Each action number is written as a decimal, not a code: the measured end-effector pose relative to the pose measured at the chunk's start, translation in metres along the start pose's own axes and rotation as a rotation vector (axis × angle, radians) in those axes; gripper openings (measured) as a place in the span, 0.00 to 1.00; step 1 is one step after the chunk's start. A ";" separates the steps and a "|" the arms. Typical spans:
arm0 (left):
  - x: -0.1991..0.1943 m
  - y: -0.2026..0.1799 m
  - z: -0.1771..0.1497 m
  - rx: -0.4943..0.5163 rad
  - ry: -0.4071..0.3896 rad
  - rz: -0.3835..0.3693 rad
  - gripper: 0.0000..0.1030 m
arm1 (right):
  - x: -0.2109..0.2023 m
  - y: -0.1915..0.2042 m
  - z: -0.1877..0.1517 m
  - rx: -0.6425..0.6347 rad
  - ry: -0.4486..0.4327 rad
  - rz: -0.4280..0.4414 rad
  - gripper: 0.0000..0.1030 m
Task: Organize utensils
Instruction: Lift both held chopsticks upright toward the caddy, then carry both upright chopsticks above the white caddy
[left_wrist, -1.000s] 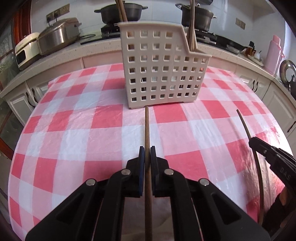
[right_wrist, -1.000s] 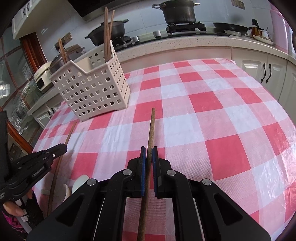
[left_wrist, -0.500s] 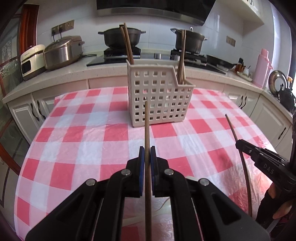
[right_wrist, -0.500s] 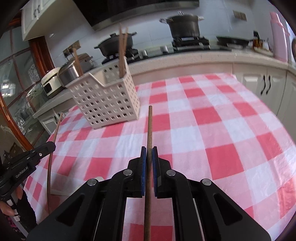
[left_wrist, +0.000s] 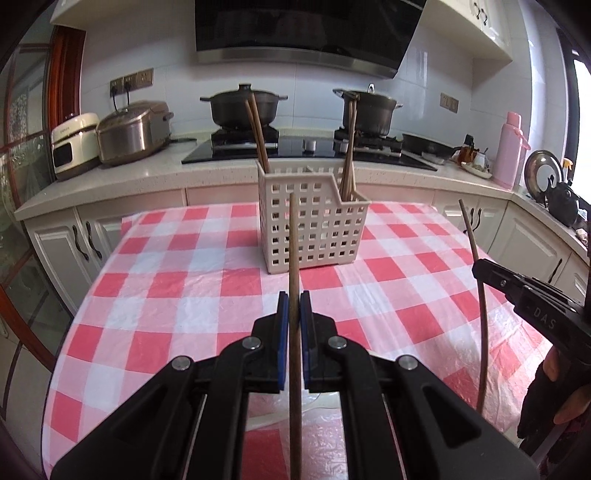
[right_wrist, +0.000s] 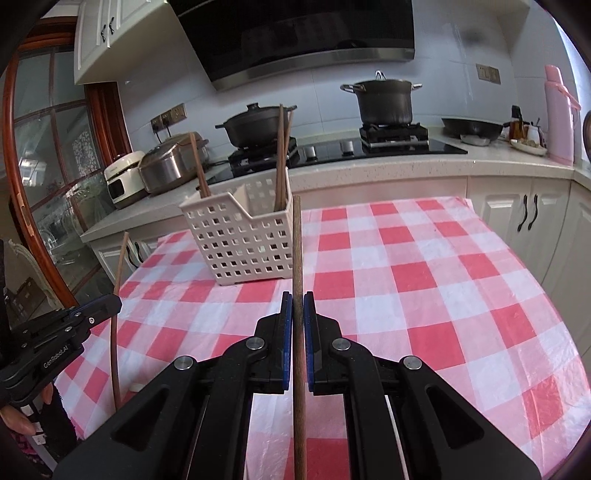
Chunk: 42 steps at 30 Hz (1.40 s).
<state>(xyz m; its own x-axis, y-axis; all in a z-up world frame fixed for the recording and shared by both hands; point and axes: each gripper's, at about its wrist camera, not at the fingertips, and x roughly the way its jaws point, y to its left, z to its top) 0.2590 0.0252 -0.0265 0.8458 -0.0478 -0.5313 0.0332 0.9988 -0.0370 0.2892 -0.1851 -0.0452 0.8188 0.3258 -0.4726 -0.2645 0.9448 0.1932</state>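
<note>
Our left gripper (left_wrist: 290, 310) is pinching one brown chopstick (left_wrist: 293, 266) between its blue pads, and the stick runs straight forward along the fingers, its tip pointing up and away toward the basket (left_wrist: 312, 218). Our right gripper (right_wrist: 297, 312) is pressed onto a second chopstick (right_wrist: 297, 258) in the same way, long axis in line with the fingers. The white slotted basket stands upright on the checked surface (left_wrist: 184, 295), dead ahead of the left gripper and ahead but to the left of the right one, so we judge the left the better lined up for a drop. Both sticks are held well short of the rim, above the cloth. We count two chopsticks in hand, one per gripper, and four already standing in the basket: a pair (left_wrist: 255, 136) leaning in its left rear corner and a pair (left_wrist: 349, 155) in its right compartment. There is one basket.
</note>
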 end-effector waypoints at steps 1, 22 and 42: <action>-0.005 0.000 0.000 0.003 -0.011 0.004 0.06 | -0.003 0.002 0.000 -0.008 -0.007 -0.003 0.06; -0.061 -0.004 -0.009 0.006 -0.105 -0.003 0.06 | -0.058 0.024 -0.002 -0.071 -0.086 -0.010 0.06; -0.075 -0.004 -0.011 -0.014 -0.144 0.001 0.06 | -0.073 0.028 -0.002 -0.082 -0.117 -0.010 0.06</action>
<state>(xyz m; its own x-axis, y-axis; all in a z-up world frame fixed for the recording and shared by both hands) 0.1893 0.0249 0.0041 0.9135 -0.0437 -0.4046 0.0263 0.9985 -0.0486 0.2211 -0.1822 -0.0075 0.8742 0.3147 -0.3699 -0.2929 0.9492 0.1153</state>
